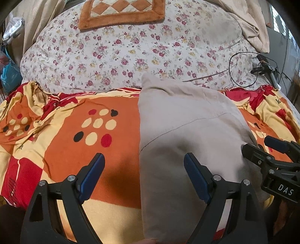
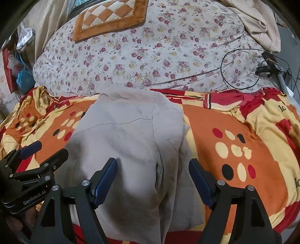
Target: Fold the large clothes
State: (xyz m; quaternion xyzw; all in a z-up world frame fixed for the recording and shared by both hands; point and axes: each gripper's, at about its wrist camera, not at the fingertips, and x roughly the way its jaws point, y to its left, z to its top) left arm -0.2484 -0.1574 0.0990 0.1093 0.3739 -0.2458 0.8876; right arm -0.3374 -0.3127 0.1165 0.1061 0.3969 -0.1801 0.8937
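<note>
My grey garment (image 2: 129, 142) lies on the bed's orange patterned sheet (image 2: 234, 135) already folded into a long narrow strip, my left claw (image 1: 144, 174) and right claw (image 2: 152, 180) both open and empty above it, so I judge a crosswise fold remains

Matt grey cloth garment (image 2: 127, 142), printed cotton bedsheet (image 1: 61, 150), plush cushion (image 1: 121, 13)

Soft, even daylight lights both views, brightest at a window (image 1: 279, 20) in the upper right. Shadows are faint, pooling under each hand-held gripper. Fisheye curvature bends the bed's edges; corners vignette black. Focus stays sharp.
</note>
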